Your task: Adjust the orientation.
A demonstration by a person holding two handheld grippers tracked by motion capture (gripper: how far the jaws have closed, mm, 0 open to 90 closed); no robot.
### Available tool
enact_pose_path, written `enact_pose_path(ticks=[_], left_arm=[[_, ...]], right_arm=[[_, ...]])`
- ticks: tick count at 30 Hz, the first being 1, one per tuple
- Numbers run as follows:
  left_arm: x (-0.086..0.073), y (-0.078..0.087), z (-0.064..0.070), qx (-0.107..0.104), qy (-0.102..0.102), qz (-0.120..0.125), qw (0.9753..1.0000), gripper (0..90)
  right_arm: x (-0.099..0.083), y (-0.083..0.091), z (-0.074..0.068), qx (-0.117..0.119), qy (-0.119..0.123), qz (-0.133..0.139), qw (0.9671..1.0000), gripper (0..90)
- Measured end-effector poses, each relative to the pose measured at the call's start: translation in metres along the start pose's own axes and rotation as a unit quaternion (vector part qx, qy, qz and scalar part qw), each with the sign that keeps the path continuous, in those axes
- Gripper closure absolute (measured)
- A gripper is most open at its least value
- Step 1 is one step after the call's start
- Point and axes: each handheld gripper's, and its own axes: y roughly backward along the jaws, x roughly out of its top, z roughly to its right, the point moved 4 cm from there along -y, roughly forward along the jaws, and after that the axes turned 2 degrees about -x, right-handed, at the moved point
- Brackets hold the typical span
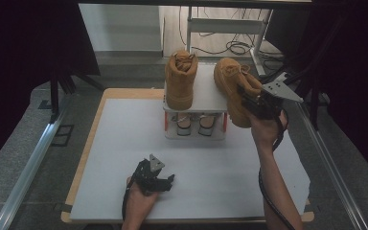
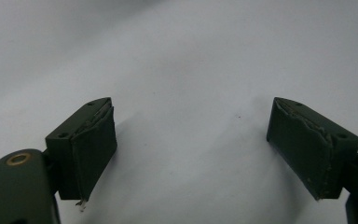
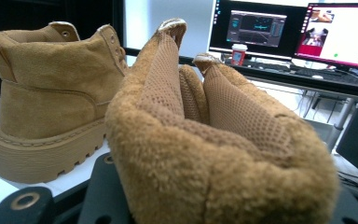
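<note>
From the high view, the right hand-held gripper (image 1: pixel 255 103) clamped the tan boot (image 1: pixel 235 88) at its heel collar, beside the shoe rack (image 1: pixel 206 96) on the counter (image 1: pixel 124 158). In the left gripper view, the left hand-held gripper (image 2: pixel 191 140) stood apart, empty. In the right gripper view, the boot's soft fleecy collar (image 3: pixel 205 163) would squash; the stiff heel probably grips better.

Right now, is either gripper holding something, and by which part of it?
The right gripper holds a tan boot by the fleece-lined collar at its heel end, tilted beside the shelf rack. The left gripper holds nothing; its jaws stand open.
</note>
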Motion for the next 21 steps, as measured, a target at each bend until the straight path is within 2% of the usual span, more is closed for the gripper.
enact_pose_path(ticks=[3, 13, 21], left_arm=[[0.0, 0.0, 0.0, 0.0, 0.0, 0.0, 1.0, 15.6], [0.0, 0.0, 0.0, 0.001, -0.001, 0.0, 1.0, 15.6], [0.0, 0.0, 0.0, 0.0, -0.002, -0.001, 1.0, 15.6]], right_arm=[[0.003, -0.006, -0.002, 0.009, -0.004, -0.002, 1.0, 53.3], [0.009, -0.025, -0.011, 0.027, 0.007, -0.004, 0.9996, 53.2], [0.01, -0.04, -0.014, 0.03, 0.012, -0.008, 0.9994, 53.2]])
